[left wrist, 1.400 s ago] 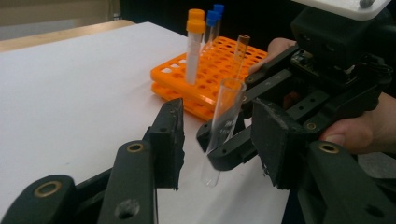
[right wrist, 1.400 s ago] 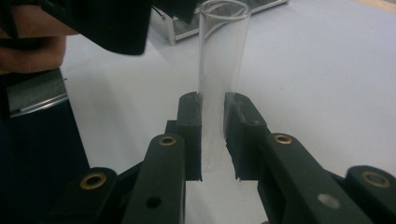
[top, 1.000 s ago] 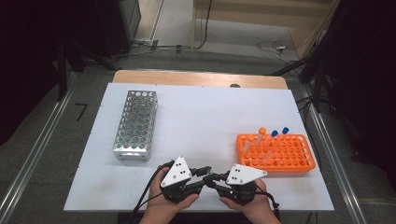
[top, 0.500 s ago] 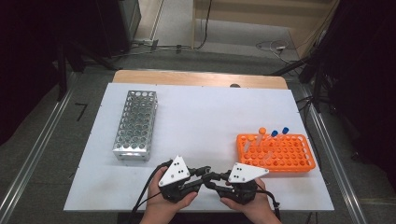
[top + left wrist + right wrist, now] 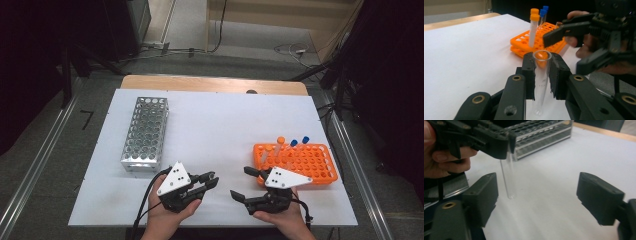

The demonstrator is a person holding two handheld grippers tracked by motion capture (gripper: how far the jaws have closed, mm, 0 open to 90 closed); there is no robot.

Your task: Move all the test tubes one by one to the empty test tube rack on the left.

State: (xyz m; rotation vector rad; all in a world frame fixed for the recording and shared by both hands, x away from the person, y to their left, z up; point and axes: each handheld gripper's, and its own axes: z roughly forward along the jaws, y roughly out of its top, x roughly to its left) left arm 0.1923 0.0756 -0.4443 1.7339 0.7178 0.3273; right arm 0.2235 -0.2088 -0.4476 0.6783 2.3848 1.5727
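Note:
My left gripper [image 5: 212, 179] is at the table's front edge, shut on a clear uncapped test tube [image 5: 541, 82] that stands upright between its pads [image 5: 529, 72], bottom end close to the white table. Opposite it my right gripper [image 5: 241, 183] has just been opening; its jaws stand wide apart with nothing between them. In the right gripper view the test tube [image 5: 509, 180] hangs from the left gripper [image 5: 506, 145], ahead of and left of my right gripper [image 5: 541, 195].
An orange rack [image 5: 300, 160] at the right front holds an orange-capped tube [image 5: 280, 141] and two blue-capped tubes [image 5: 294, 143]. A metal rack [image 5: 145, 132] with empty holes stands at the left. The white table top [image 5: 220, 125] lies between them.
The right gripper's jaws have spread wide and it has drawn back to the right, away from the left gripper's tips. The left gripper has stayed put.

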